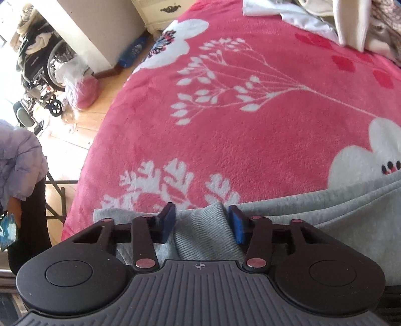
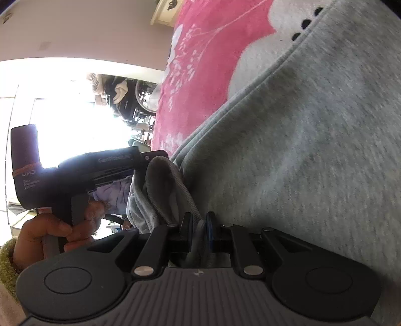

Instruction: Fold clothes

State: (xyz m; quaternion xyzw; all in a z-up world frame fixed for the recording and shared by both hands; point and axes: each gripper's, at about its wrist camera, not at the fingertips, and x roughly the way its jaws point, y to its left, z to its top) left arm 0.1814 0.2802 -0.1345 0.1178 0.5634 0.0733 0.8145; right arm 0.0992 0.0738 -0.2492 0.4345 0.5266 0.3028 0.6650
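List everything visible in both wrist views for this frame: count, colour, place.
Grey knit sweatshirt garment: one, grey, lying on the blanket, ribbed hem bunched at the grippers.
Pink floral fleece blanket: one, pink with white flowers, covering the bed.
Pile of clothes: one, white and beige, far side of the bed.
Wheelchair: one, black, on the wooden floor.
Cream drawer cabinet: one, beside the bed.
Left hand-held gripper: black, blue pads straddling the hem.
Right hand-held gripper: black, clamped on grey fabric.
Left hand: holding the left gripper's handle.
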